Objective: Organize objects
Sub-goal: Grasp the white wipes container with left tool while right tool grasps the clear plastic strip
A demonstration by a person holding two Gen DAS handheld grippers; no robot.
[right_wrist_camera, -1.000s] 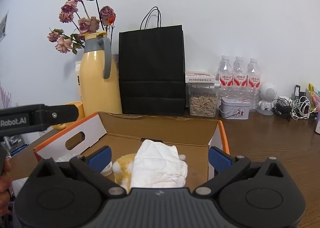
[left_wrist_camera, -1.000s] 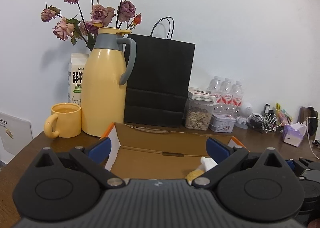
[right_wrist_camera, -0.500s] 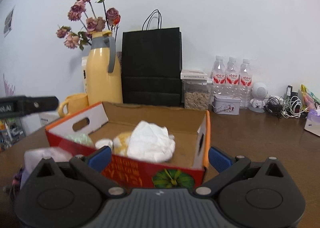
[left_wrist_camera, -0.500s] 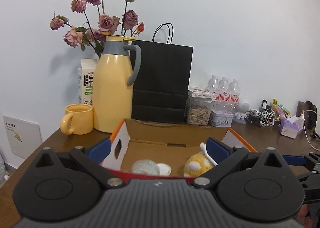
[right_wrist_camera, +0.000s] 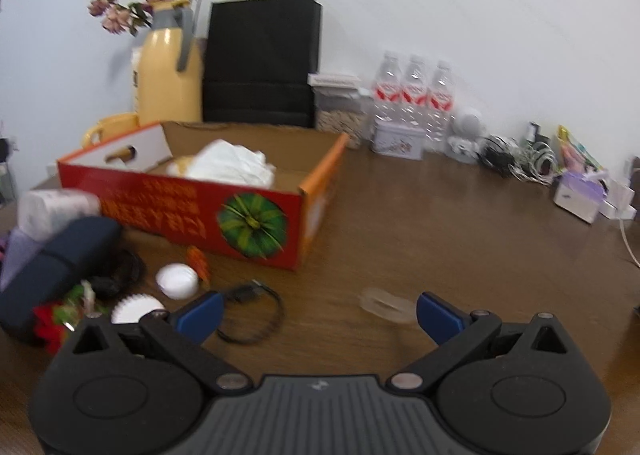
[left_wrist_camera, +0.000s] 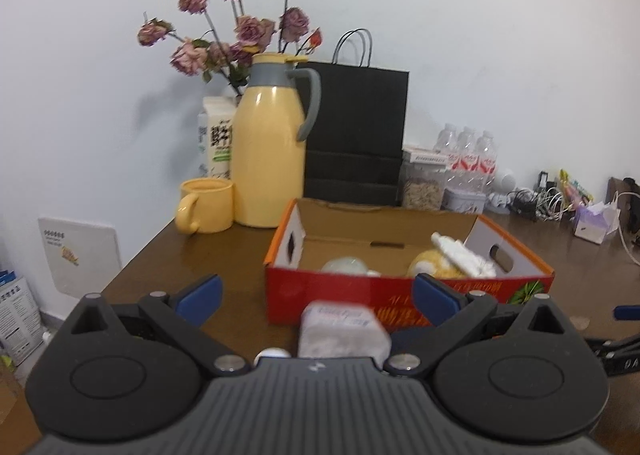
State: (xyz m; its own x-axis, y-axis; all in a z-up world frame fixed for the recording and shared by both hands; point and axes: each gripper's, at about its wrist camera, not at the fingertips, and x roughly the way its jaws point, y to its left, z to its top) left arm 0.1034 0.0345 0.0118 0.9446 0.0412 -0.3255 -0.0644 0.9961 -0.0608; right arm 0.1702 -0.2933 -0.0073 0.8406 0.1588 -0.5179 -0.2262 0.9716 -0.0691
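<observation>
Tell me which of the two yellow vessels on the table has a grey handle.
The tall yellow thermos jug, standing beside the black paper bag. Its handle and collar are grey, while the short yellow mug to its left has a yellow handle.

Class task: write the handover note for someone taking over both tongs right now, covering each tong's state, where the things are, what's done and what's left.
Left tongs: open, empty, facing the red cardboard box, with a white wrapped tissue pack just ahead.
Right tongs: open, empty, over the brown wooden table.
Done: a crumpled white cloth, a yellow plush toy and a pale round lid lie in the box.
Left: the dark blue pouch, white round cap, black cable loop and clear plastic piece lie outside it.
</observation>
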